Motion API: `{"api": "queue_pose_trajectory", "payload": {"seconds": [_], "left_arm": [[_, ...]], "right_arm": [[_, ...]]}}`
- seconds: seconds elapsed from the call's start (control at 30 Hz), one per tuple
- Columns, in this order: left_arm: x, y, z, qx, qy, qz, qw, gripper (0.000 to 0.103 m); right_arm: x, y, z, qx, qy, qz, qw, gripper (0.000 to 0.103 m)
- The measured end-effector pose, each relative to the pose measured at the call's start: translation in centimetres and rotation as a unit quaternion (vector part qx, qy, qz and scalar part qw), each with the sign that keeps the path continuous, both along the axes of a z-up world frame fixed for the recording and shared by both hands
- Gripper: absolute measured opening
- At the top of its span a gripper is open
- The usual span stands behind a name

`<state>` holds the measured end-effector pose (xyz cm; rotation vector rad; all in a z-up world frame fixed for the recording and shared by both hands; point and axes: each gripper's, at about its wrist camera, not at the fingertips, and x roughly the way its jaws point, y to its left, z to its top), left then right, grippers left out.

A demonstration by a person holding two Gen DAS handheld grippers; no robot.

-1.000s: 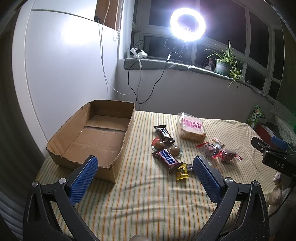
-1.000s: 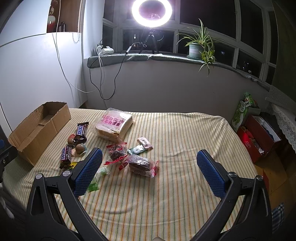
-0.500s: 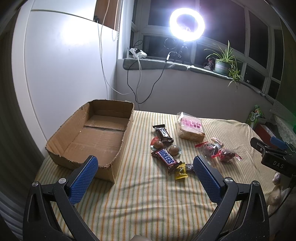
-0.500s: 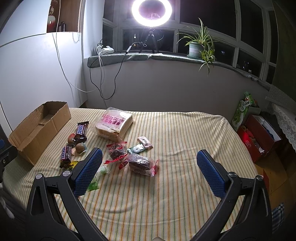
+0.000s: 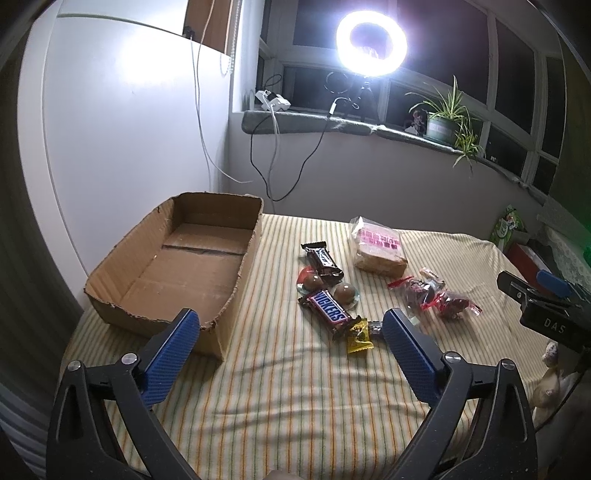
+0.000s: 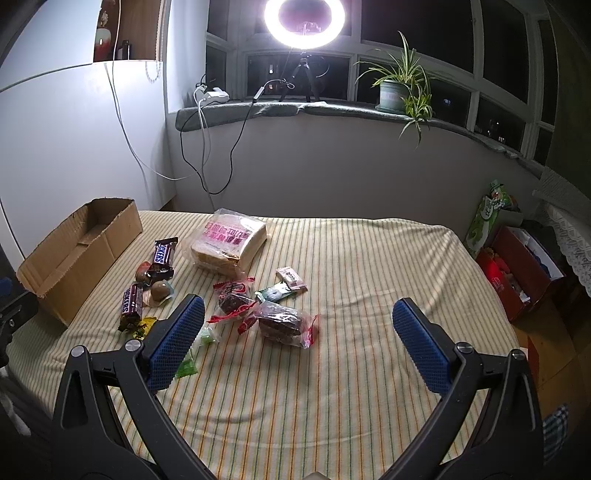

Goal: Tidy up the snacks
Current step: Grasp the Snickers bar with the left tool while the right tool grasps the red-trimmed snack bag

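An empty cardboard box [image 5: 184, 266] [image 6: 77, 254] sits at the left of the striped table. Right of it lie two Snickers bars [image 5: 328, 310] [image 6: 164, 251], two chocolate balls [image 5: 345, 291], a yellow candy [image 5: 358, 336], a bagged loaf of bread [image 5: 378, 247] [image 6: 229, 243] and red-wrapped cakes [image 5: 432, 297] [image 6: 279, 321]. My left gripper [image 5: 290, 336] hovers open above the near table edge, short of the snacks. My right gripper [image 6: 297, 325] is open too, with a wrapped cake lying between its fingers' lines. The right gripper's body [image 5: 546, 314] shows at the right edge of the left wrist view.
A ring light [image 6: 304, 18] on a tripod and a potted plant [image 6: 395, 92] stand on the windowsill, with cables hanging down the wall. Red boxes and a green bag [image 6: 491, 218] sit on the floor to the right of the table. A white wall [image 5: 129, 129] rises behind the box.
Both views have barely shifted; the left gripper has drifted slightly and the snacks lie where they were. Both grippers stay open.
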<state>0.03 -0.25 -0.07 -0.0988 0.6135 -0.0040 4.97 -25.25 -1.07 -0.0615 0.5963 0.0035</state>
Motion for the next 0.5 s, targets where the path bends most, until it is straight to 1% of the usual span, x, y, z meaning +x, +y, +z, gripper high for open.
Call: {"api": "queue_pose_trajectory", "payload": {"seconds": [0.1, 0.17, 0.2, 0.23, 0.3, 0.43, 0.5], "left_arm": [[0.3, 0.0, -0.4, -0.005, 0.009, -0.006, 0.9999, 0.094], [0.4, 0.0, -0.8, -0.008, 0.016, -0.011, 0.9998, 0.09], [0.4, -0.1, -1.0, -0.007, 0.019, -0.014, 0.9997, 0.087], [0.5, -0.1, -1.1, -0.008, 0.022, -0.016, 0.9996, 0.085], [0.7, -0.1, -1.5, -0.014, 0.029, -0.021, 0.9993, 0.082], [1.1, -0.5, -2.3, -0.026, 0.042, -0.038, 0.9981, 0.072], [1.2, -0.7, -2.5, -0.03, 0.047, -0.046, 0.9974, 0.069]], "right_arm": [[0.3, -0.4, -0.4, 0.006, 0.005, 0.005, 1.0, 0.103], [0.4, -0.8, -0.7, 0.011, 0.008, 0.007, 1.0, 0.103], [0.4, -1.0, -1.0, 0.012, 0.009, 0.008, 1.0, 0.101], [0.5, -1.1, -1.2, 0.01, 0.01, 0.01, 1.0, 0.099], [0.6, -1.2, -1.5, 0.007, 0.019, 0.016, 1.0, 0.09], [1.3, -1.5, -2.8, 0.023, 0.051, 0.036, 0.998, 0.078], [1.5, -1.5, -3.4, 0.028, 0.066, 0.045, 0.996, 0.069]]}}
